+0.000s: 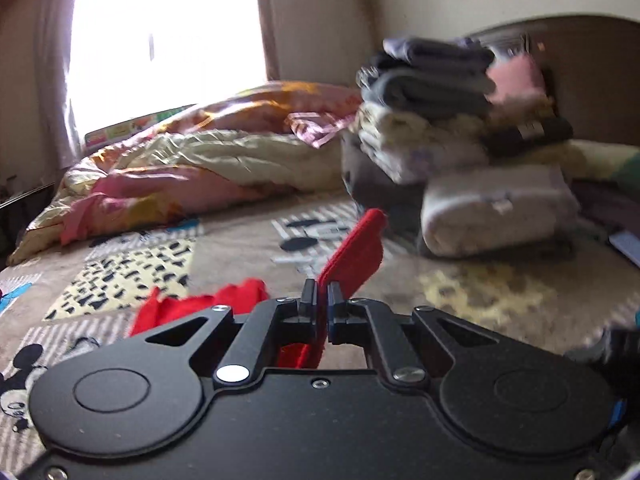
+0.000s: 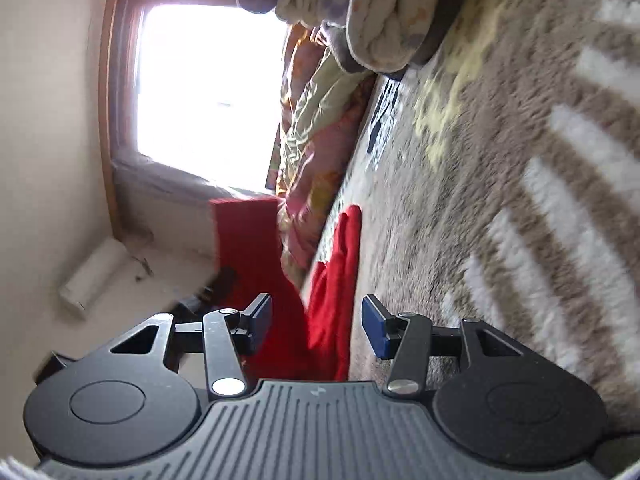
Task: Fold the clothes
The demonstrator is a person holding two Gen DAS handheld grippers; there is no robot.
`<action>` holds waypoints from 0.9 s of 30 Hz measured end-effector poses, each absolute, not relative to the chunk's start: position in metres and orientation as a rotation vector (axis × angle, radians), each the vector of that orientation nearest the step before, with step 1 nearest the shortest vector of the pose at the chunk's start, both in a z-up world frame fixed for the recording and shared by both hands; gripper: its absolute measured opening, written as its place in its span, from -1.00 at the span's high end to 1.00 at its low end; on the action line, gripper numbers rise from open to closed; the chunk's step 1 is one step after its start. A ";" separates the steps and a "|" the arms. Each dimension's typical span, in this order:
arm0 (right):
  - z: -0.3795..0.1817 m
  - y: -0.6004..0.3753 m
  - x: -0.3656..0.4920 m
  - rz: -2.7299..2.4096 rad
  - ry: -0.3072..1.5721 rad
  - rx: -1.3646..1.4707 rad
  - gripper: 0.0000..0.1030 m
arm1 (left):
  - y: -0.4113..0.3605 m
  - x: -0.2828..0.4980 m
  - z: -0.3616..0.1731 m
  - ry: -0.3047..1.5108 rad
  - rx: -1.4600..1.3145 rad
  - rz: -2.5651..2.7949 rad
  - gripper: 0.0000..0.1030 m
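Left gripper (image 1: 322, 300): I have it clenched on an edge of the red garment (image 1: 352, 254), lifted off the blanket (image 1: 240, 256).
Right gripper (image 2: 316, 320): jaws apart, red cloth between them, not pressed.
Done: folded pile (image 1: 452, 136) stacked by the headboard.
Left: I judge this red piece barely started.

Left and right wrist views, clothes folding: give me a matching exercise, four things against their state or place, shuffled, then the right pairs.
Things:
1. left gripper
2. right gripper
3. red garment
4. folded stack

States:
A. jaws apart, pads pressing nothing
B. piled near the headboard
C. shut on red cloth
D. partly lifted, partly lying on the blanket

Pairs: 1-C, 2-A, 3-D, 4-B
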State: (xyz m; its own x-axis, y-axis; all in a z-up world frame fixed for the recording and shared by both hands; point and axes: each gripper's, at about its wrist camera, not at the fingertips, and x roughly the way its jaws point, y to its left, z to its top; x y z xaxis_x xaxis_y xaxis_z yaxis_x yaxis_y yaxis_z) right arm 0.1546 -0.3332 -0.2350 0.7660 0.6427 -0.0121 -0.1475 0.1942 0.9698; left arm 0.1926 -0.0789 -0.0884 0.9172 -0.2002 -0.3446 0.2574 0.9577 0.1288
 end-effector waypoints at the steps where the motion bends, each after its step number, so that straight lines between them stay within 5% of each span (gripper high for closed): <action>1: -0.236 -0.335 0.155 0.586 0.469 1.274 -0.05 | -0.081 0.191 -0.091 0.343 0.176 -0.241 0.95; 10: -0.239 -0.330 0.164 0.621 0.472 1.288 -0.12 | -0.085 0.170 -0.104 0.366 0.201 -0.264 0.95; 18: -0.236 -0.304 0.183 0.703 0.477 1.330 -0.51 | -0.093 0.173 -0.119 0.400 0.147 -0.346 0.95; 21: -0.239 -0.298 0.187 0.699 0.488 1.336 -0.52 | -0.082 0.173 -0.111 0.450 0.087 -0.452 0.58; 27: -0.233 -0.292 0.190 0.681 0.488 1.277 -0.55 | 0.000 0.163 -0.082 0.425 -0.026 -0.342 0.52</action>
